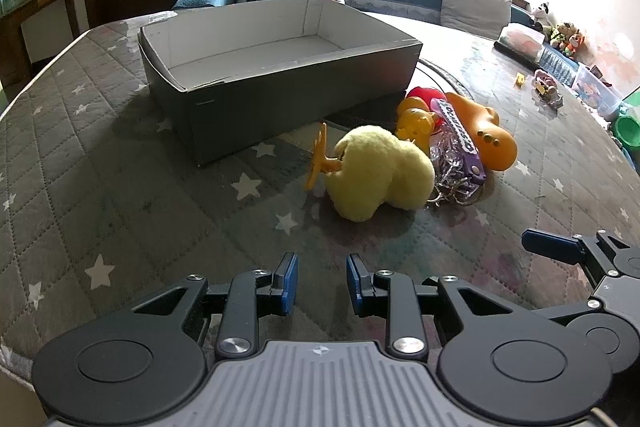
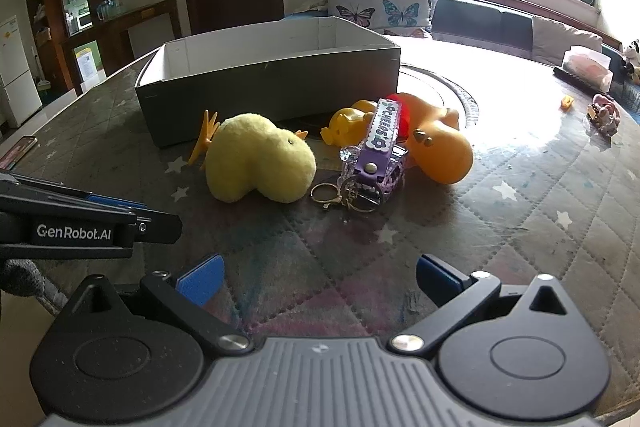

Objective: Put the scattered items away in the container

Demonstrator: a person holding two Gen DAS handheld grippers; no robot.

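- Left tool (image 1: 322, 283): jaws parted narrowly, nothing between them; it hovers low over the quilted surface (image 1: 120, 195); the chick (image 1: 380, 175) lies ahead of it and slightly right, well apart.
- Right tool (image 2: 320, 279): jaws spread wide, nothing held; the keychain (image 2: 378, 155) lies straight ahead, the chick ahead and left, the left tool close at its left side.
- Box (image 1: 256, 67): stands open beyond the toys, ahead-left of the left tool; the floor and walls that show are bare; the near corner of the floor is hidden by the wall.
- Items: chick, keychain, orange toy (image 1: 484, 135), small yellow toy (image 1: 416, 123) and a red piece (image 1: 426, 97) lie outside the box in one cluster off its near right corner; keychain rests across the orange toy and touches the small yellow toy.
- Judgement: loose items remain to be boxed.
- Risk, tangle: the keychain's rings (image 2: 340, 193) and beaded strand lie against neighbouring toys; lifting it could drag or tip them.
- Risk, grip: the chick is soft and round; the left tool's narrow gap would push it away rather than straddle it; a shallow pinch may take only fluff and drop it.
- Risk, slip: the orange toy looks smooth and bulbous; it may squirt out of closing jaws.
- Risk, collision: the tools sit close together; both reaching for the cluster could clash.
- Risk, box: it looks light; a knock on its near wall may shift it.
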